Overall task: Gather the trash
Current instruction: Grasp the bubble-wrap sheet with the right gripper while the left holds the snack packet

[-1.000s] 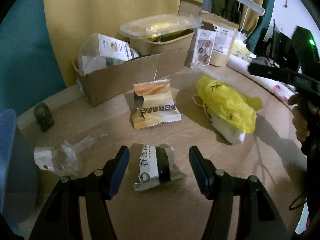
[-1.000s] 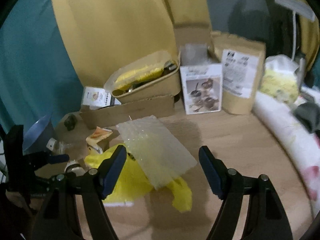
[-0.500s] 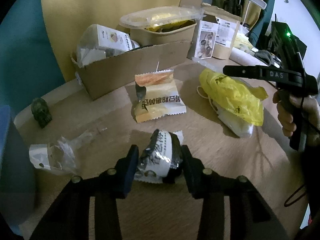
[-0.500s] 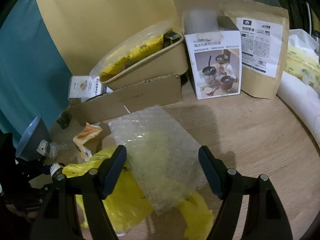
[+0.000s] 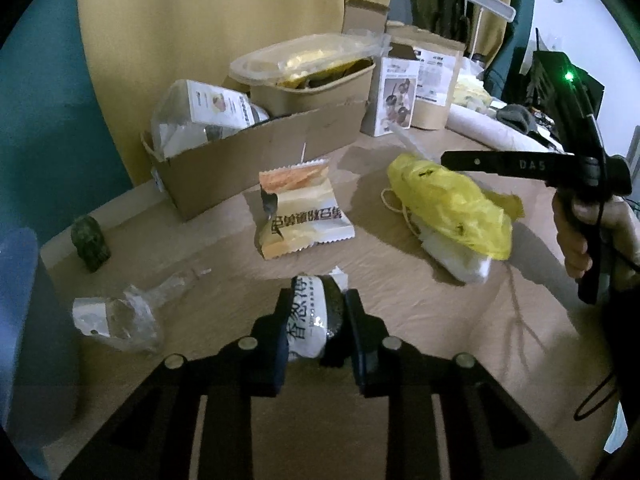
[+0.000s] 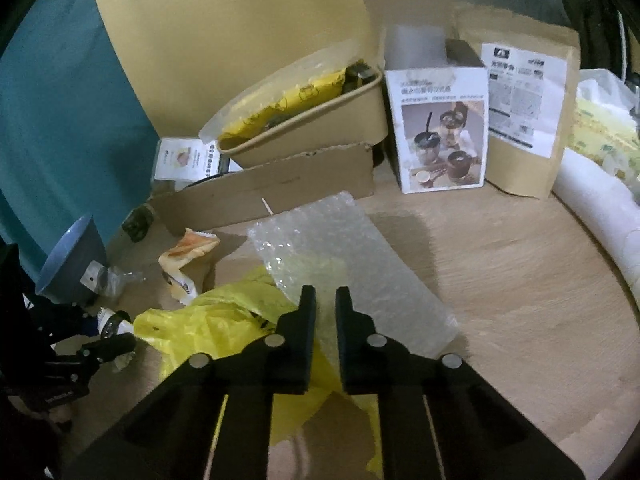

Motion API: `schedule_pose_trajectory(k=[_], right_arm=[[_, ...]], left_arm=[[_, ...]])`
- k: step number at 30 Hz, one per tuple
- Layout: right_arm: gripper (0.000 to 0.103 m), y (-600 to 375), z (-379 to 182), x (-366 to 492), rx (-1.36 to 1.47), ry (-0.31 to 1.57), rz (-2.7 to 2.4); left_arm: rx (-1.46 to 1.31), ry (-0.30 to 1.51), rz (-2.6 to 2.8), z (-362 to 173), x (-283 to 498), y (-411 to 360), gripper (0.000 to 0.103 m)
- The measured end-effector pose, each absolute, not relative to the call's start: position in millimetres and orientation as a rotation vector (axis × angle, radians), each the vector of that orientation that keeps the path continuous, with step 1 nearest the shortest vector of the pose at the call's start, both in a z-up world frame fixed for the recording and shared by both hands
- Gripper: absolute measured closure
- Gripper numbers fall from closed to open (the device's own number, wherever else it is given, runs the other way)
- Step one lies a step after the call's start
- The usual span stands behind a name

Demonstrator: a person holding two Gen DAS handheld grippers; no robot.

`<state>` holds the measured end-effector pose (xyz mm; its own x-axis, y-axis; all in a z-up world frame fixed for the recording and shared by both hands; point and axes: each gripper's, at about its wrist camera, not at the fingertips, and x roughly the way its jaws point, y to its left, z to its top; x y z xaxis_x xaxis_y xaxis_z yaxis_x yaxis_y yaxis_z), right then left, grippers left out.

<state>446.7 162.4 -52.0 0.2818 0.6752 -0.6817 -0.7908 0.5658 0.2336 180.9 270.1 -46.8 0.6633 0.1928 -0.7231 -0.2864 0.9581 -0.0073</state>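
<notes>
On the wooden table (image 5: pixel 440 340) my left gripper (image 5: pixel 319 298) is closing, its pads pressing both sides of a crumpled black-and-white snack wrapper (image 5: pixel 308 320). Beyond it lie an orange-and-white wrapper (image 5: pixel 300 216) and a yellow plastic bag (image 5: pixel 452 204). In the right wrist view my right gripper (image 6: pixel 325 294) has its jaws nearly together on a clear bubble-wrap sheet (image 6: pixel 360 264), which shows in the narrow gap and rests partly on the yellow bag (image 6: pixel 208 320). The left wrist view shows that right gripper (image 5: pixel 446 158) above the bag, held by a hand (image 5: pixel 580 236).
A cardboard box (image 5: pixel 256 160) with a lidded food container (image 5: pixel 312 68) stands at the back, with a white carton (image 6: pixel 440 132) and a kraft pouch (image 6: pixel 524 120) beside it. A clear plastic scrap (image 5: pixel 116 316), a dark figurine (image 5: pixel 90 244) and a blue-grey bin (image 6: pixel 72 264) are at the left.
My left jaws went from wide apart to squeezing the black-and-white wrapper. My right jaws closed from wide to nearly together over the bubble wrap, and the right gripper came lower and closer.
</notes>
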Motion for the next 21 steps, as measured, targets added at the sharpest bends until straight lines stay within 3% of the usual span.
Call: schedule_pose_trajectory(k=[21], right_arm=[[0.098,79.8,10.1,402.9,-0.107,0.689,0.935]], left_arm=[[-0.080,0.688,0.253,-8.9,164.5,229.4,0.079]])
